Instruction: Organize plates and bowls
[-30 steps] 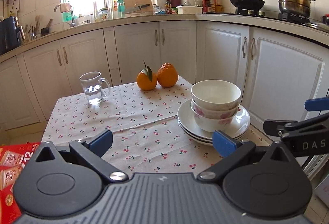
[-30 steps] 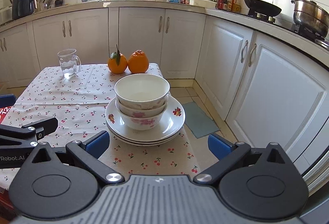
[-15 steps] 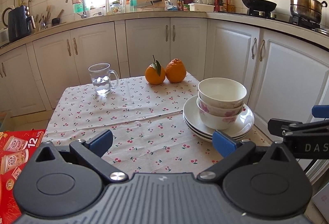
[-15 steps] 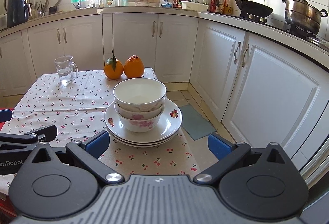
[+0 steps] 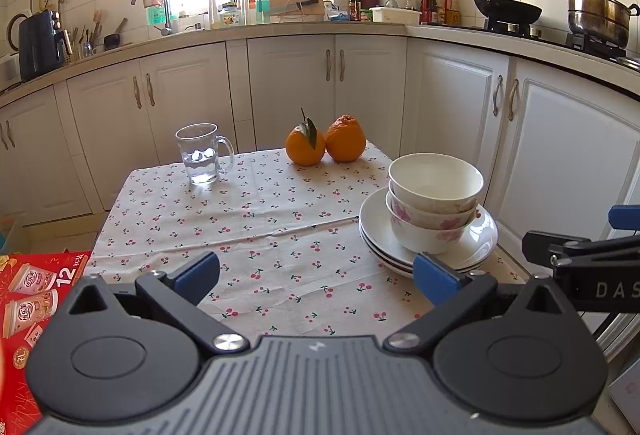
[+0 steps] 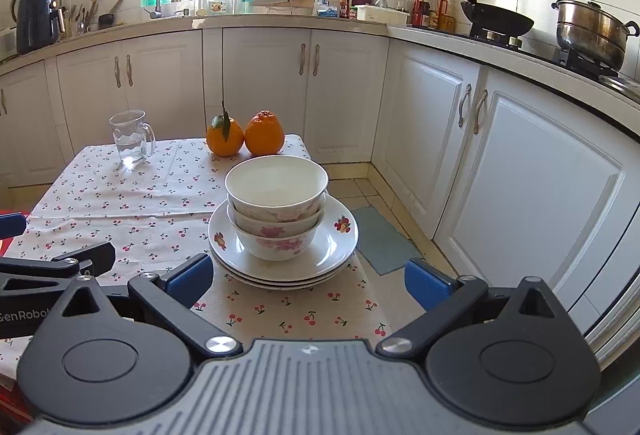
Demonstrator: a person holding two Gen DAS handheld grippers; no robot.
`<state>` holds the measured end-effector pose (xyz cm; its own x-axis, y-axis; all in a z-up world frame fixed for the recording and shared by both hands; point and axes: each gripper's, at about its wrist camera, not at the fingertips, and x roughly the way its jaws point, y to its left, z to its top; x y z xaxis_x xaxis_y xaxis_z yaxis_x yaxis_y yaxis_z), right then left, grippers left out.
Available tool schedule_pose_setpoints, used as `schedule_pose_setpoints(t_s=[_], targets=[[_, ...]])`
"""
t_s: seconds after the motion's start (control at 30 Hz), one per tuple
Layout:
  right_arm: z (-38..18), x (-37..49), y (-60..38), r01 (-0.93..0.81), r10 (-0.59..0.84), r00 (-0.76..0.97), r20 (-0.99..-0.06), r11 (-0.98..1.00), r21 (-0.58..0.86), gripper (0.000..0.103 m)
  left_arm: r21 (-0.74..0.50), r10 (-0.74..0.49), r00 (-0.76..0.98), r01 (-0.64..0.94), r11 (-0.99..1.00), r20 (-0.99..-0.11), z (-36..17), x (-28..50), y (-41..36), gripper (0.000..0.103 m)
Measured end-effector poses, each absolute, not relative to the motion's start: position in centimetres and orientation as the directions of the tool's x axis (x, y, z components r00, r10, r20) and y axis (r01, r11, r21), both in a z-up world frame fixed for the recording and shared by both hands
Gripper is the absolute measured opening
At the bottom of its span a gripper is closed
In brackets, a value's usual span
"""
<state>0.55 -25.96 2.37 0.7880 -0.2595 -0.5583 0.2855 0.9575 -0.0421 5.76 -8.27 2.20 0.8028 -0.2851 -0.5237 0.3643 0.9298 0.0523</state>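
Both grippers have pulled back and up over the last second: the table sits lower and smaller in both wrist views than a second ago, and more of the far counter shows. Nothing on the table has shifted. The left gripper [image 5: 316, 273] is spread wide and empty, hovering over the near middle of the tablecloth [image 5: 256, 219]. The right gripper [image 6: 306, 281] is likewise wide and empty, lined up just short of the crockery. The bowls [image 6: 276, 205] are nested, two visible rims and possibly a third I can't confirm, sitting on the stack of plates [image 6: 340, 235] at the near right corner of the table, close to its right edge. The plates look like three, judging by the rims. At the far side sit two oranges [image 5: 324, 143], touching each other, with the glass mug [image 5: 200, 153] of water further left, well apart from the stack. A red box [image 5: 36, 291] shows off the table's near left corner. My read: the stacking looks finished, bowls on plates and both tools retreating with nothing in them, so this is likely the end of the task or a reset. One concern is that the stack sits near the table edge; any further nudge rightward risks tipping it off.
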Motion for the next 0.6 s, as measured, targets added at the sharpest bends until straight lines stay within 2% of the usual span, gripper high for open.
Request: schedule_pose_setpoints(t_s=[0.6], targets=[[2.51, 0.69, -25.84, 0.281, -0.258, 0.790, -0.556, 0.959, -0.046, 0.103, 0.048, -0.279, 0.800, 0.357, 0.933, -0.532, 2.21, 6.13, -8.17, 0.102]])
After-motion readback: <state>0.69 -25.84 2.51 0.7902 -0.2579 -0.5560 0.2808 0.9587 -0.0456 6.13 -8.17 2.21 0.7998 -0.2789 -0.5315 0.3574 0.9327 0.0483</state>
